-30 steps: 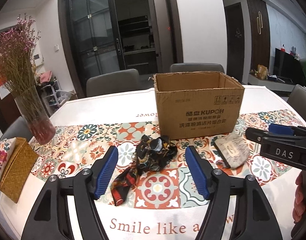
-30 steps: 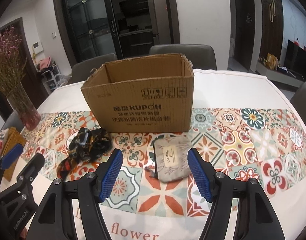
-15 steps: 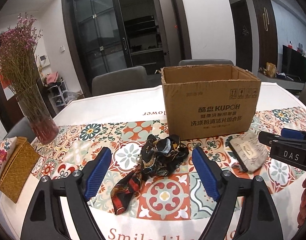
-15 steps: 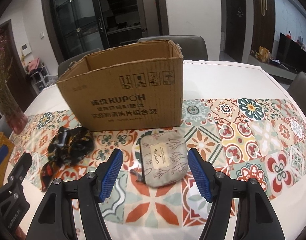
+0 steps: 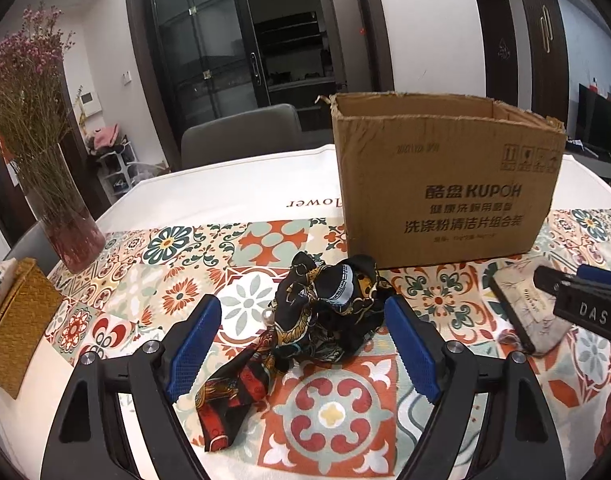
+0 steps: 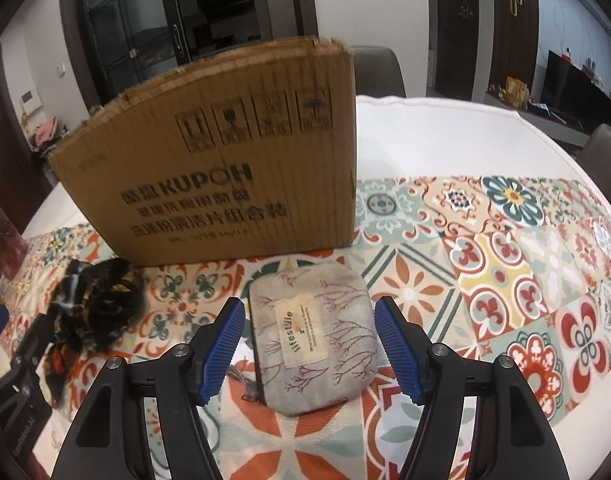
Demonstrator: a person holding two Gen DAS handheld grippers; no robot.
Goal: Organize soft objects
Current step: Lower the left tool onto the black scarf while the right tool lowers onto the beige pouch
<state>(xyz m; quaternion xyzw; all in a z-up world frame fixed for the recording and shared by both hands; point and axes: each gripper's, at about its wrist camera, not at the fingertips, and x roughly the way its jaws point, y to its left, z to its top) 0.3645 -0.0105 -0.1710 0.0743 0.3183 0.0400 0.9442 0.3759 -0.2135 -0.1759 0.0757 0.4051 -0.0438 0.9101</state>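
My left jaws stand wide, with nothing pressed between the blue pads. The left gripper [image 5: 301, 344] frames the dark patterned scarf [image 5: 325, 312], which lies crumpled on the worktop [image 5: 233, 184] at the centre of the left wrist frame; its red-and-black tail runs toward the lower left of that frame, past the left pad. Neither pad touches the cloth.

My right jaws stand partly spread and hold nothing. The right gripper [image 6: 305, 348] brackets the grey fabric pouch [image 6: 317, 336], which lies flat on the tiled-pattern cloth at the centre of the right wrist frame. A small gap shows between each pad and the pouch edge. A cream label on the pouch reads "lifestyle".

The cardboard box [image 5: 445, 184] stands upright with its top open, in the upper right of the left wrist frame, just behind both soft items. The scarf lies near its lower left corner; the pouch lies just in front of its printed face.

In the left wrist frame, a glass vase [image 5: 71, 236] of dried pink flowers occupies the left edge, with a woven tissue box [image 5: 17, 320] below it. The right gripper enters at the right edge, over the pouch.
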